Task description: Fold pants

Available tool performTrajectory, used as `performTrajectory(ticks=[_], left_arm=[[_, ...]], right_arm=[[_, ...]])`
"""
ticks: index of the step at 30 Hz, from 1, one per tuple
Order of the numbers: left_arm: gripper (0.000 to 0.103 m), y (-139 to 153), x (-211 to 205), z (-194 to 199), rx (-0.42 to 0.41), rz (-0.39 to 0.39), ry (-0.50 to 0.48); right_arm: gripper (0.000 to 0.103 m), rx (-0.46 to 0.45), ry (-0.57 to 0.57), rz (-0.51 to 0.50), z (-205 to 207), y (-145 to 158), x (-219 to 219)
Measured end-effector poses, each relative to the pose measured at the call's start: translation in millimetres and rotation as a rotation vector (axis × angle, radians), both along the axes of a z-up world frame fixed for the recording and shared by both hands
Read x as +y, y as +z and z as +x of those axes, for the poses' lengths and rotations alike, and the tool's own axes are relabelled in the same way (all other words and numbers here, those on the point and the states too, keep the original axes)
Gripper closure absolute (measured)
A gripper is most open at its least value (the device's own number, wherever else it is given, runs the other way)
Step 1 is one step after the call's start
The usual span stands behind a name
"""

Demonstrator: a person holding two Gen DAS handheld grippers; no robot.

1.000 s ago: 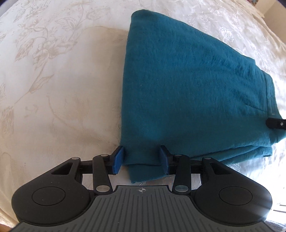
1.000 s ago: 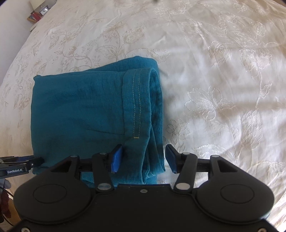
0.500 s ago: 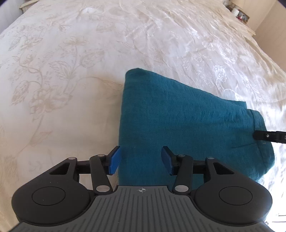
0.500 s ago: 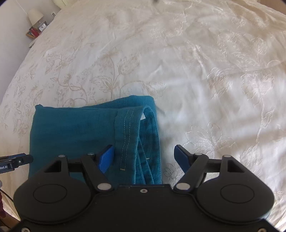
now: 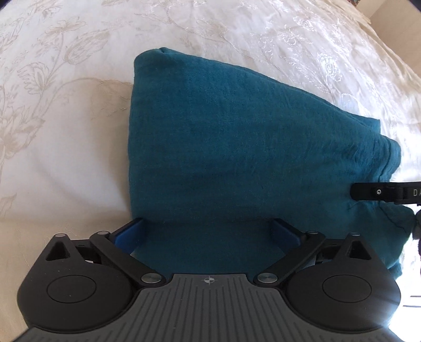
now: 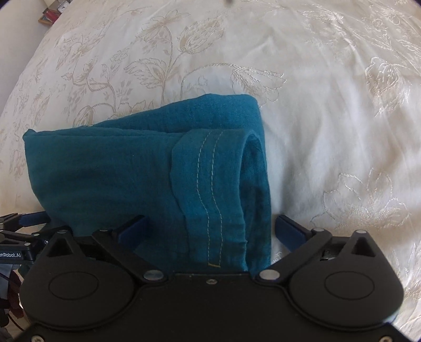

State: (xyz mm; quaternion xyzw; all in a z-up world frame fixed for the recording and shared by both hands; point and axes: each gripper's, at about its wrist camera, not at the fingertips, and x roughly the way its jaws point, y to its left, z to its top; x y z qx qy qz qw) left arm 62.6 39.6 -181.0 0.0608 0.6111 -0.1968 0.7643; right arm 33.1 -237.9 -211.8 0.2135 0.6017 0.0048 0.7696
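The teal pants [image 5: 236,147] lie folded into a thick stack on the white embroidered bedspread [image 5: 58,126]. My left gripper [image 5: 208,232] is open wide, its blue pads either side of the stack's near left edge. In the right wrist view the pants [image 6: 126,173] show a stitched hem or waistband [image 6: 210,189] on top at the right end. My right gripper [image 6: 209,230] is open wide, straddling that stitched end. The right gripper's finger [image 5: 381,193] shows at the right edge of the left wrist view; the left gripper's fingers [image 6: 23,223] show at the left edge of the right view.
The bedspread [image 6: 329,118] stretches far around the pants. A nightstand with small items [image 6: 51,13] stands past the bed's far left corner. A beige wall or furniture [image 5: 394,15] lies beyond the bed's far right edge.
Both grippers opened wider, letting go of the pants' near edge. They lifted back half a second ago and have now come down close over the stack again.
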Motion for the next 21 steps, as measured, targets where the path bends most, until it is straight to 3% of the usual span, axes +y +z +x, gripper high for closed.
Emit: performTrajectory(ticks=[9,16,18,19,21], left_arm=[[0.000,-4,-3,-10,-0.051,0.004,0.043],[0.001,0,-6,1,-0.021,-0.002,0.070],[0.010,6,-3,2,-0.049,-0.014,0.078],[0.021,9,-2,1,-0.066,-0.016,0.076],[0.040,18,-2,1,-0.089,-0.021,0.066]], right_arm=[[0.000,-0.038,-0.037,-0.022,-6,0,3],[0.000,-0.022,-0.028,-0.020,-2,1,1],[0.000,-0.018,-0.023,-0.002,1,0,0],[0.001,-0.023,-0.018,0.006,2,1,-2],[0.015,-0.048,0.003,0.021,0,5,-3]])
